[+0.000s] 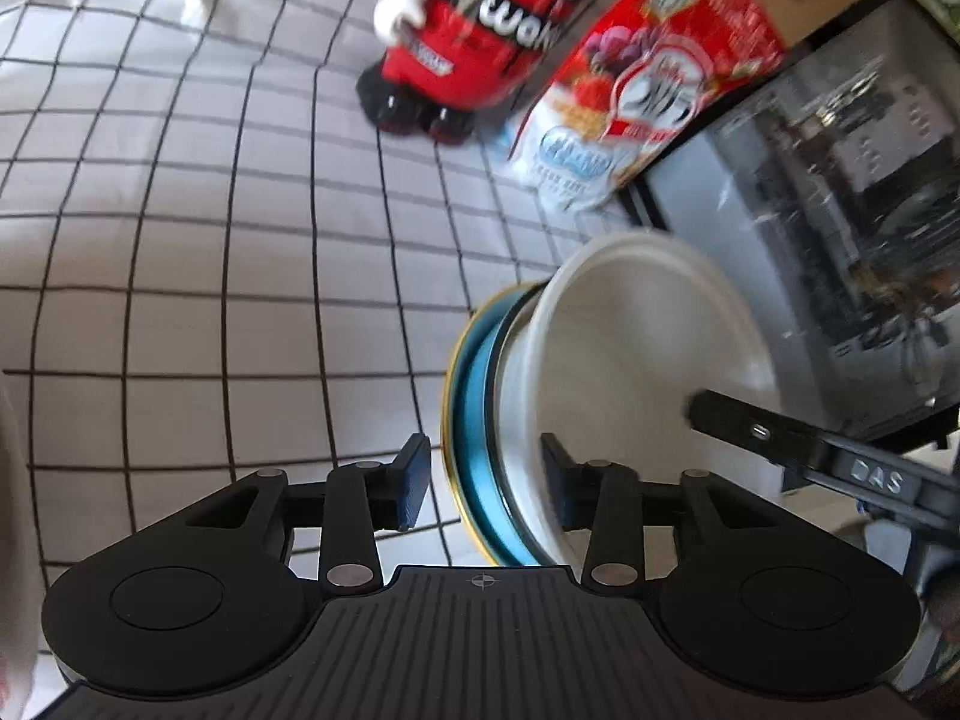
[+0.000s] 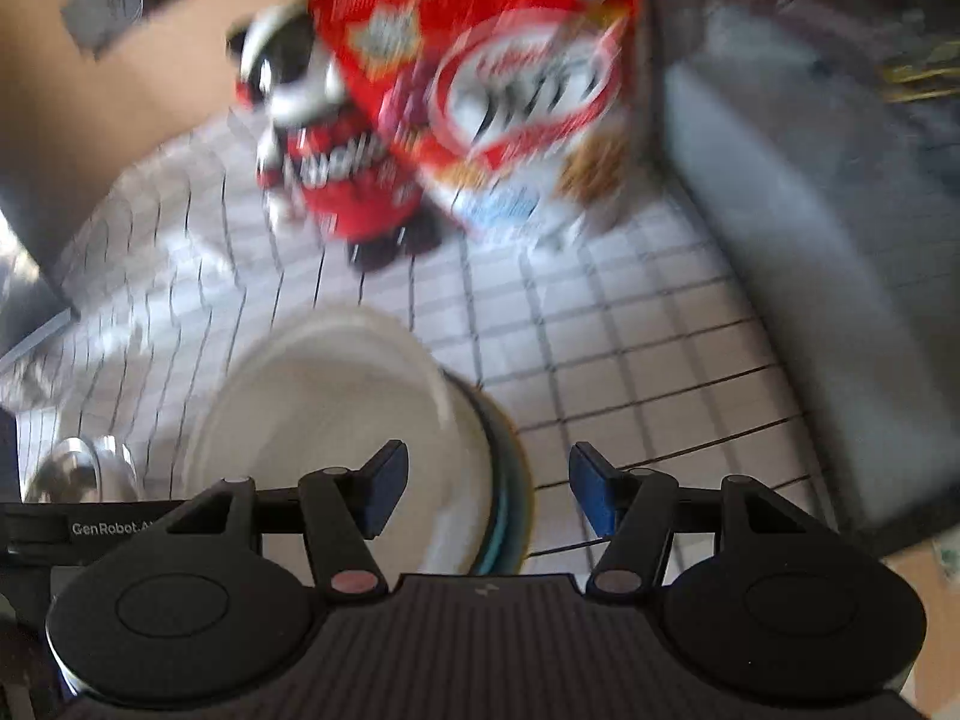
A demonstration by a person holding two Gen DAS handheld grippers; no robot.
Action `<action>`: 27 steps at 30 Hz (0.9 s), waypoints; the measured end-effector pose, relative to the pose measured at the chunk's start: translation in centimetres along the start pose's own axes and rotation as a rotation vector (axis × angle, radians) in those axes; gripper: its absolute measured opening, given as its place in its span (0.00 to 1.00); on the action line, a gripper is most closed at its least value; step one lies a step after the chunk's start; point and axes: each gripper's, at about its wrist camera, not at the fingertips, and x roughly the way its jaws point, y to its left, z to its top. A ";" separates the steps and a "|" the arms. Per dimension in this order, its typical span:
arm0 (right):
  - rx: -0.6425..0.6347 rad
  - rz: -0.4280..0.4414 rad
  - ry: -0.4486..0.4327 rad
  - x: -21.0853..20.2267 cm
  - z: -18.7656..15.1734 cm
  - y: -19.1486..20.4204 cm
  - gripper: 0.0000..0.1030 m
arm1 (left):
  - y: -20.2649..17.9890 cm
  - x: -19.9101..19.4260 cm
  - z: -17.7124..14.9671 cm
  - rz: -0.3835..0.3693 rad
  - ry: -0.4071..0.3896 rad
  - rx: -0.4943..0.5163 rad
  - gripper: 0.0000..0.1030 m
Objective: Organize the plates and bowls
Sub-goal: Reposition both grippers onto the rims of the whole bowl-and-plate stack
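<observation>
Left gripper [image 1: 486, 480]: my fingers stand apart, straddling the near rim of the white bowl [image 1: 648, 348], which sits nested in a blue gold-edged plate [image 1: 474, 420] on the checked cloth [image 1: 210, 300]. Right gripper [image 2: 486, 492]: spread open, left pad over the bowl's inside. Red cereal box [image 1: 648, 72] and red toy figure [image 1: 468, 54] stand far behind; view blurred.
</observation>
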 end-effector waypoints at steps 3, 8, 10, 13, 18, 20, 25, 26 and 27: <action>0.084 -0.061 -0.145 -2.6 -1.7 -0.8 0.59 | -0.3 -1.4 -0.4 -0.008 -0.069 0.037 0.40; 0.084 -0.132 -0.324 -5.3 -3.6 -1.6 0.63 | -1.3 -4.0 -1.8 -0.009 -0.205 0.135 0.40; -0.032 -0.171 -0.345 -5.6 -3.6 -1.0 0.63 | -1.7 -5.2 -2.1 -0.019 -0.264 0.169 0.39; -0.210 -0.204 -0.370 -5.0 -3.3 0.2 0.63 | -2.2 -6.8 -2.7 -0.071 -0.363 0.192 0.36; -0.369 -0.163 -0.479 -4.9 -3.5 1.1 0.69 | -4.6 -9.2 -5.2 -0.023 -0.600 0.178 0.22; -0.389 -0.107 -0.568 -5.1 -3.9 1.0 0.81 | -5.8 -9.2 -5.6 0.042 -0.634 0.203 0.19; -0.423 0.067 -0.519 -4.9 -3.5 1.0 0.84 | -7.7 -8.3 -5.7 0.264 -0.592 0.120 0.16; -0.457 0.110 -0.463 -4.5 -3.2 1.1 0.84 | -7.8 -8.3 -5.9 0.279 -0.590 0.106 0.16; -0.486 0.141 -0.403 -3.9 -2.7 1.2 0.84 | -7.9 -8.0 -6.0 0.292 -0.578 0.107 0.16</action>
